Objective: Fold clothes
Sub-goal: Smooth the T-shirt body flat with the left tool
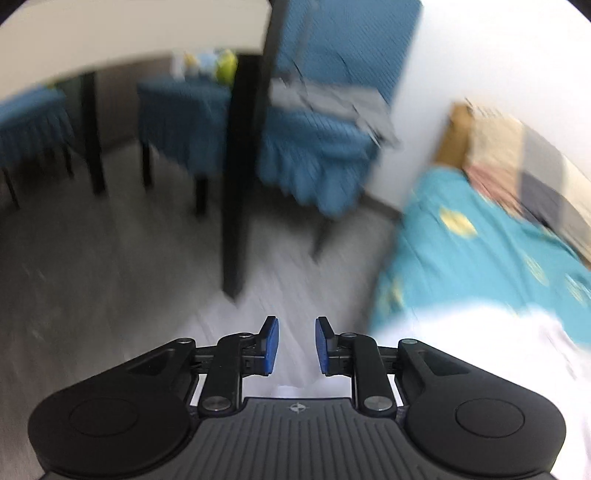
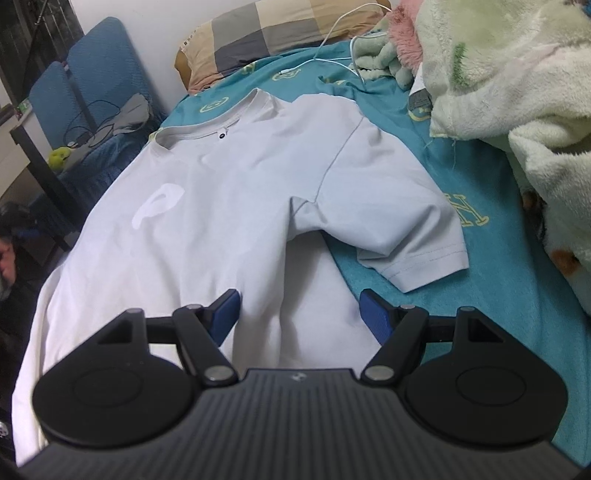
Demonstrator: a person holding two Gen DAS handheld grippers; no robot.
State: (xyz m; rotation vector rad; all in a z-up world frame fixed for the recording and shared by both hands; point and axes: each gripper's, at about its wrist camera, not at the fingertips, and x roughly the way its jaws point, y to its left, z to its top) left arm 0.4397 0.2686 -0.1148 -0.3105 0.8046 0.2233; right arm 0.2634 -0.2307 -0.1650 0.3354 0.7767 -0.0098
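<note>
Blue pads of the right gripper (image 2: 301, 314) stand wide apart, released, just above the lower body of a white T-shirt (image 2: 207, 206) that lies spread flat on the teal bedsheet (image 2: 491, 266), hem nearest, collar toward the checked pillow (image 2: 258, 33) at the head of the bed. One short sleeve (image 2: 399, 229) points toward a fluffy blanket (image 2: 517, 74). In the blurred left view, the left gripper (image 1: 296, 345) hangs off the bed's edge over grey floor (image 1: 110, 277), parted and holding nothing, facing blue-covered chairs (image 1: 314, 147).
</note>
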